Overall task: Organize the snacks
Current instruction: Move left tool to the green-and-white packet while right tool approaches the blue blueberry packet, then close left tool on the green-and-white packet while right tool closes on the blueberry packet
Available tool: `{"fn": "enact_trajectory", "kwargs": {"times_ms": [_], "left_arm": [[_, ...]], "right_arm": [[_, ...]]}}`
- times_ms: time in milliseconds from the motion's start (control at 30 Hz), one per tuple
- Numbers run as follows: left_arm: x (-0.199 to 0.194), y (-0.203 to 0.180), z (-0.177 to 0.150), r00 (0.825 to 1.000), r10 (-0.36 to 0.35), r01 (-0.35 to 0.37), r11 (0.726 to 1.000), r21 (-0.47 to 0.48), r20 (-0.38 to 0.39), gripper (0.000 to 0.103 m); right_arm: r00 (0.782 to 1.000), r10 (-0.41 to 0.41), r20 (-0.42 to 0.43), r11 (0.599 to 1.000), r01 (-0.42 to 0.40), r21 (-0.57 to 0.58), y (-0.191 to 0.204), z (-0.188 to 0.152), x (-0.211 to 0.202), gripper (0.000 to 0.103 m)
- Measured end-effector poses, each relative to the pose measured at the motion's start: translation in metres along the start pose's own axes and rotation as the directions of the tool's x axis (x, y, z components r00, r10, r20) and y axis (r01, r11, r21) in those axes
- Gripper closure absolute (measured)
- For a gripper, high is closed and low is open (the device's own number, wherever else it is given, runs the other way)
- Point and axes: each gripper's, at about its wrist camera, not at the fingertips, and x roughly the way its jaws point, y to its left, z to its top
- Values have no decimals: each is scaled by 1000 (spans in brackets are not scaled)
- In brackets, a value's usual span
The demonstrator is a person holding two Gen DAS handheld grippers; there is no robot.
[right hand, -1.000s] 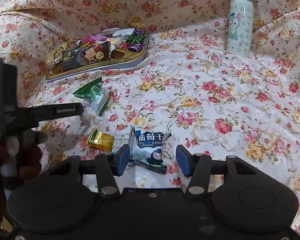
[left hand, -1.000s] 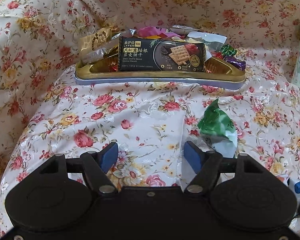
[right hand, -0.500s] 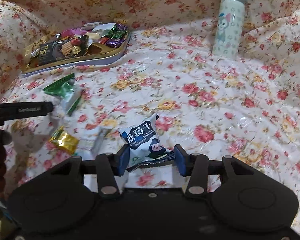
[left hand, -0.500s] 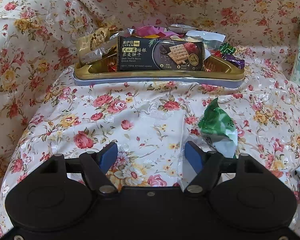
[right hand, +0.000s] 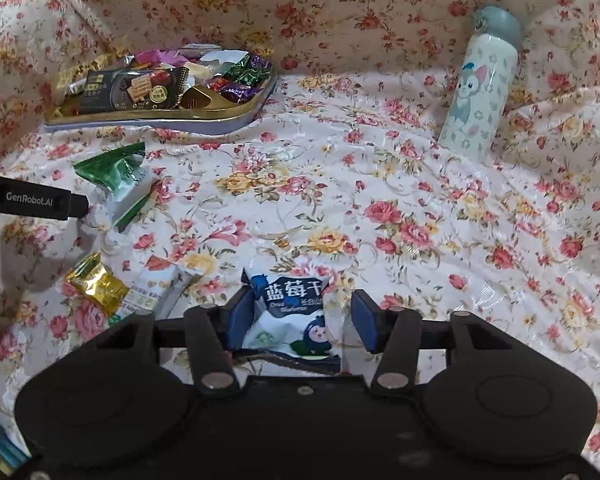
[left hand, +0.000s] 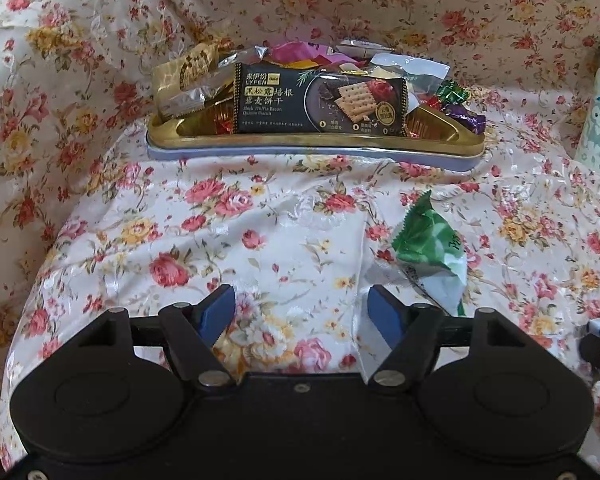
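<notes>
Only our right view shows the blueberry packet (right hand: 290, 316) between the spread fingers of the right gripper (right hand: 300, 322), its left pad touching and its right pad apart; beside it lie a gold sweet (right hand: 96, 283) and a bottle (right hand: 480, 88). Our left gripper (left hand: 302, 312) gapes empty, a green packet (left hand: 430, 252) just right; ahead, the tray (left hand: 312, 148) holds a "LYFEN Gold" biscuit pack (left hand: 320, 104).

Blueberry packet (right hand: 290, 322) between spread fingers (right hand: 241, 319)
</notes>
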Motion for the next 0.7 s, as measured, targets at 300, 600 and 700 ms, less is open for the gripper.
{"fn": "enact_trajectory", "kwargs": {"times_ms": [300,600,700], "left_arm": [[-31,-23,4,995,-96,96,995,39,16,29],[-5,-55,20,995,-93,95,992,81,-29,29],[4,-57,22,998,-58,60,995,79,-31,29]], "right_arm": [[999,14,35,1000,-13,-19,2,-8,-1,61],[998,44,36,999,-43,-19,-2,-8,-1,61],[998,52,40,999,-51,-14,-4,-8,0,60]]}}
